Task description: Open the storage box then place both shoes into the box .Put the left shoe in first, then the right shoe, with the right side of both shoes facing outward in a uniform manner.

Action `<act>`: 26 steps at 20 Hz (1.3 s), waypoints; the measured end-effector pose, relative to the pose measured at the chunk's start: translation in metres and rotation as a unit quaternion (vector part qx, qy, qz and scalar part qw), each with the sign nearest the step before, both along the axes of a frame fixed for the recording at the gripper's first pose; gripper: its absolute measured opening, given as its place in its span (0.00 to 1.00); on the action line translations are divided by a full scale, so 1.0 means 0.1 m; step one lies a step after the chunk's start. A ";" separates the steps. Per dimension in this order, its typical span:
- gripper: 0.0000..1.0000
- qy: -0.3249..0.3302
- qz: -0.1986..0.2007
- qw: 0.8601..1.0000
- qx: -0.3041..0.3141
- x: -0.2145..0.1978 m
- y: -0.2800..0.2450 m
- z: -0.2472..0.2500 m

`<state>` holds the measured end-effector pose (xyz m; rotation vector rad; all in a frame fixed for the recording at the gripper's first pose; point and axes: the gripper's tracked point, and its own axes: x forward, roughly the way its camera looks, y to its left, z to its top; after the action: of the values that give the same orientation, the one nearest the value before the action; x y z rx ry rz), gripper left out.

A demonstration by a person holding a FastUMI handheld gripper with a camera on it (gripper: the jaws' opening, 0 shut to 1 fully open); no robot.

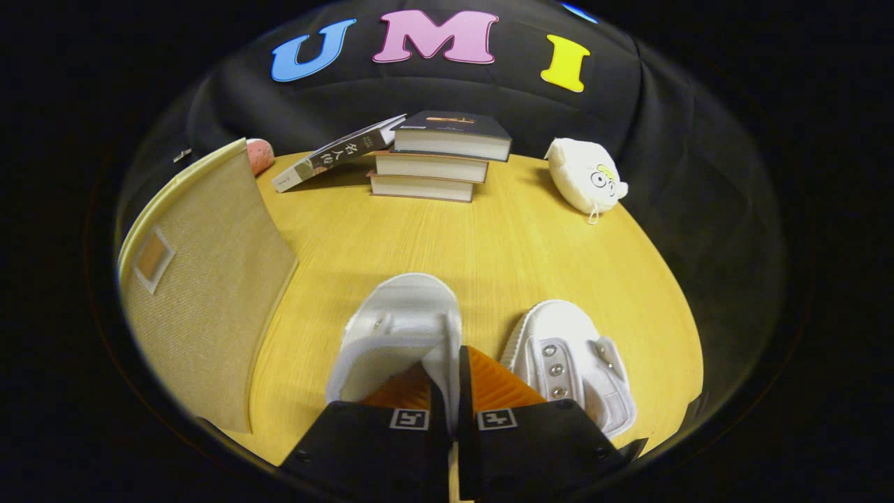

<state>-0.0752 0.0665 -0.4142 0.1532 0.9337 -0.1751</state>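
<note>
Nearest the camera, the hand-held gripper has its two fingers drawn close together, pinching the right side wall of a white shoe between them; one finger sits inside the shoe's opening and the other outside it, so the gripper is clenched on that shoe. The shoe points away from the camera, toe toward the far side of the bench. Just beside it, to the right of the fingers, lies the second white shoe, also toe-away, with a row of metal eyelets showing along its upper; the two shoes are close but apart.

The bench is a pale yellow wood-grain surface, evenly lit, with soft shadows around the things on it. To the left of the shoes stands the storage box, covered in beige woven fabric with a lighter rim and a small square tag on its side; whether its lid is open is hard to judge from this angle. Beyond the box a pinkish rounded object peeks out. At the far side sits a stack of books, three high, with another book leaning against its left. To the right of the stack rests a white plush toy with cartoon eyes. Black cloth hangs behind the bench.
</note>
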 end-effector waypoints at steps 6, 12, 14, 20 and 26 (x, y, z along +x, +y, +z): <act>0.06 0.001 -0.001 1.000 0.031 -0.08 0.16 0.34; 0.06 -0.033 -0.017 0.997 0.061 0.04 0.23 1.20; 0.06 -0.035 -0.016 0.997 0.072 0.13 0.32 1.48; 0.06 -0.020 0.000 0.991 0.132 0.48 0.94 2.13; 0.06 0.045 0.004 0.985 0.167 0.73 1.68 2.14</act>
<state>-0.0026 0.2349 -0.2003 0.4535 1.0491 -0.0166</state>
